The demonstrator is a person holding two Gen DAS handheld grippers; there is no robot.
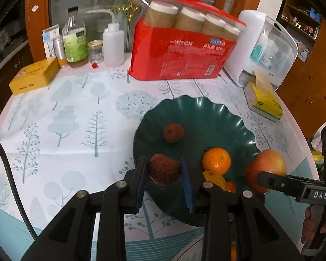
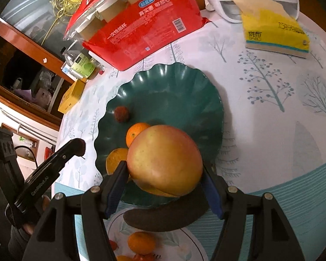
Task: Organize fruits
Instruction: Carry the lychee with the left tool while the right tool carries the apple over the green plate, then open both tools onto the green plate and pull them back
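A dark green scalloped bowl (image 1: 206, 113) sits on the tree-print tablecloth; it also shows in the right wrist view (image 2: 184, 91). In it lie a small brown lychee (image 1: 173, 133), an orange (image 1: 216, 160) and another orange (image 1: 214, 179). My left gripper (image 1: 164, 170) is shut on a brown rough fruit (image 1: 164, 169) over the bowl's near-left rim. My right gripper (image 2: 165, 169) is shut on a red-yellow apple (image 2: 165, 159), held over the bowl's near side. The apple also shows in the left wrist view (image 1: 266, 165).
A white floral plate (image 2: 169, 245) below the right gripper holds a dark banana (image 2: 163, 217) and small oranges (image 2: 141, 242). A red pack of paper cups (image 1: 182, 50), bottles (image 1: 74, 41), a yellow box (image 1: 33, 76), a tissue pack (image 1: 264, 100) and a white appliance (image 1: 265, 47) stand behind.
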